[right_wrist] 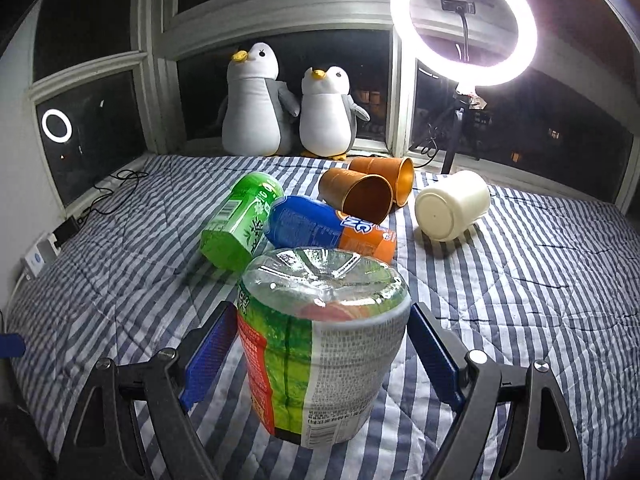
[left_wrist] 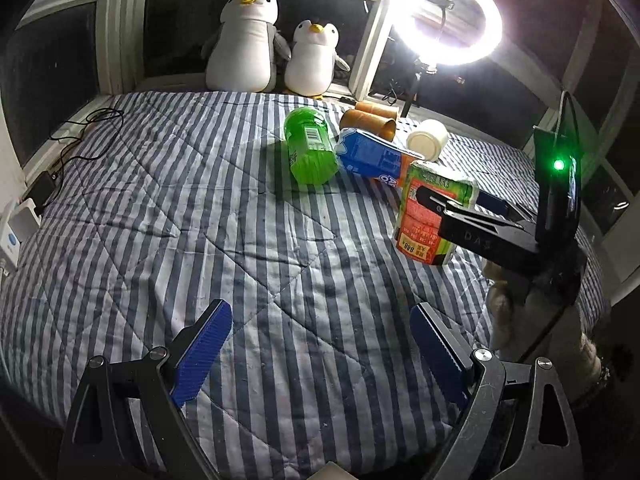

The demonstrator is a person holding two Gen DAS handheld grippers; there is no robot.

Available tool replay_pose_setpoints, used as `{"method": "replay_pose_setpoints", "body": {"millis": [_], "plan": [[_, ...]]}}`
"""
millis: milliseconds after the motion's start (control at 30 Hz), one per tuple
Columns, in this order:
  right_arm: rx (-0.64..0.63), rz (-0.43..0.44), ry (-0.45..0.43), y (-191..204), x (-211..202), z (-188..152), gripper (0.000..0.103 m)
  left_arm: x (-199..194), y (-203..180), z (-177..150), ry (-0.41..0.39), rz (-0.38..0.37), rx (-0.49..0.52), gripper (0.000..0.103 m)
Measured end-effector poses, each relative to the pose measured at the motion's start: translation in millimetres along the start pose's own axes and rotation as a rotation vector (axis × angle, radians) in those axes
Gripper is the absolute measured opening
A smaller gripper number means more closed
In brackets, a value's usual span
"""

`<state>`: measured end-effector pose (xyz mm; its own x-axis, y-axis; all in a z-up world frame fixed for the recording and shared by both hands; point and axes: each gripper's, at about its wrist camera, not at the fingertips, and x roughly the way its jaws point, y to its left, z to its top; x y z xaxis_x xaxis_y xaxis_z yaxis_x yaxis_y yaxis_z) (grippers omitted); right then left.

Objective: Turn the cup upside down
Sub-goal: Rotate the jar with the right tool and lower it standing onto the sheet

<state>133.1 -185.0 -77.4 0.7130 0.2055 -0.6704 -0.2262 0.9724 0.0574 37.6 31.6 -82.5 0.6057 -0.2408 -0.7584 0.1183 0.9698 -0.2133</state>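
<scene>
Between the right gripper (right_wrist: 322, 344) fingers, noodle cup (right_wrist: 320, 344), clamped, inverted

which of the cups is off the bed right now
The shrink-wrapped noodle cup, held between the right gripper's fingers above the quilt. The two orange cups and the cream cup lie on their sides.

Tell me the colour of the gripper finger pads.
Blue, ribbed pads on black fingers; clearest in the left wrist view.
</scene>
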Motion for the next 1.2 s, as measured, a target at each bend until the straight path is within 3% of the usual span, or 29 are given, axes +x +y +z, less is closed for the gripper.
{"method": "replay_pose_setpoints", "body": {"millis": [567, 933, 1200], "plan": [[-0.03, 0.018, 0.006, 7, -20, -17, 0.084, -2, -5, -2, -0.016, 0.01, 0.014, 0.093], [0.017, 0.035, 0.008, 3, -41, -27, 0.084, -12, -12, 0, -0.074, 0.05, 0.041, 0.093], [0.067, 0.038, 0.035, 7, -65, -41, 0.084, -24, -23, 2, -0.168, 0.117, 0.085, 0.093]]}}
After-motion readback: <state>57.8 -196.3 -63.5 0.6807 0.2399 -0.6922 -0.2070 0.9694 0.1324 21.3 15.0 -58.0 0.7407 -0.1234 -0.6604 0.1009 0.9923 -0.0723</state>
